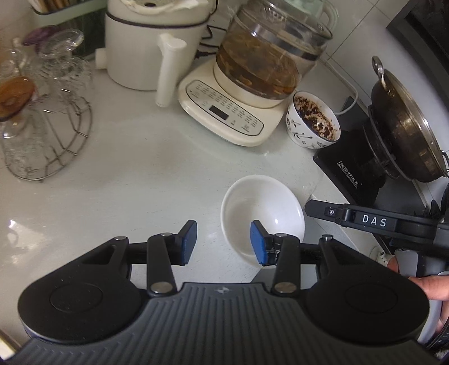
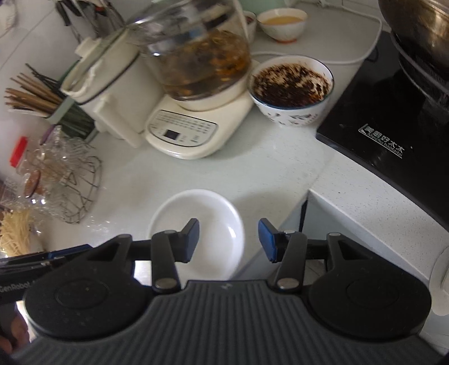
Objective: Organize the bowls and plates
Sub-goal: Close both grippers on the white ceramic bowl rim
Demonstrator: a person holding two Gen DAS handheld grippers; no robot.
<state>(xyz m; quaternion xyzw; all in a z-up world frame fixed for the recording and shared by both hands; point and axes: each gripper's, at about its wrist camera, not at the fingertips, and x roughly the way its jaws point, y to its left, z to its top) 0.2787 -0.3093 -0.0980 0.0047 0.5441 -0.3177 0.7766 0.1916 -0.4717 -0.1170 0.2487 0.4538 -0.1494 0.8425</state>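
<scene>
An empty white bowl point(image 1: 262, 213) stands near the front edge of the white counter; it also shows in the right wrist view point(image 2: 207, 221). My left gripper point(image 1: 223, 243) is open and empty just before the bowl, its right pad over the bowl's near rim. My right gripper point(image 2: 228, 240) is open and empty above the bowl's right side, its left pad over the bowl. A patterned bowl point(image 1: 313, 120) with dark flakes stands further back by the kettle base; it also shows in the right wrist view point(image 2: 291, 89).
A glass kettle on a cream base point(image 1: 233, 112), a white appliance point(image 1: 151, 47), a wire rack with glassware point(image 1: 45, 118), a black induction cooker point(image 2: 393, 126) with a wok point(image 1: 407, 123), and a small bowl of yellow liquid point(image 2: 282, 24) surround the spot.
</scene>
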